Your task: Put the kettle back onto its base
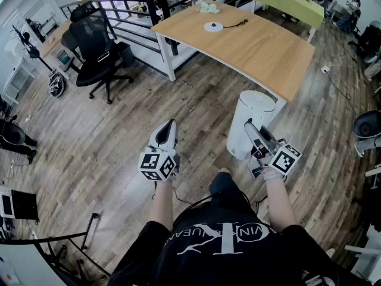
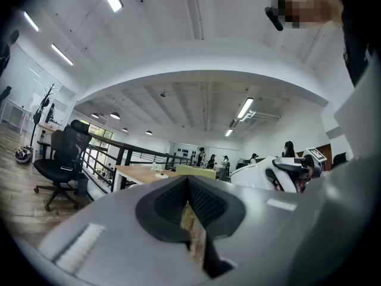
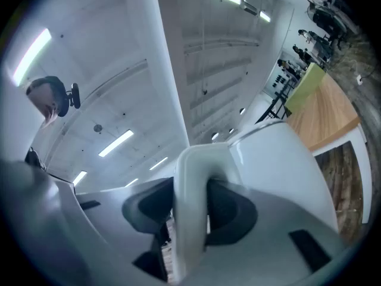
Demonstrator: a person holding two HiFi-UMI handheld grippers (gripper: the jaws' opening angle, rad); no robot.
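Head view: one kettle in hand, one base far across the tabletop

Two tools reach out from the person's arms. The left tool [image 1: 168, 127] [image 2: 189, 204] has its jaws pressed together with nothing between them and hangs over bare floor [image 1: 107, 136]. The right tool [image 1: 253, 130] [image 3: 190, 219] has its jaws set wide and clamped on the one handle [image 3: 193, 177] of the single white kettle [image 1: 253, 109] [image 3: 280, 177], which it carries upright in the air over the floor, just short of the tabletop's near right corner.

One wooden tabletop [image 1: 262, 52] stretches away from there. Its near edge and most of its surface are bare wood, so open room runs from that corner toward the far end. The one round white base [image 1: 213, 26] sits near the far left end, well apart from the kettle, with one dark cord [image 1: 235, 23] trailing off to its right.

Left of the tabletop stands one black office chair [image 1: 95, 46], with open floor between it and the left tool. A dark railing [image 1: 143, 5] runs behind the tabletop, and one green table [image 1: 292, 2] lies beyond it.
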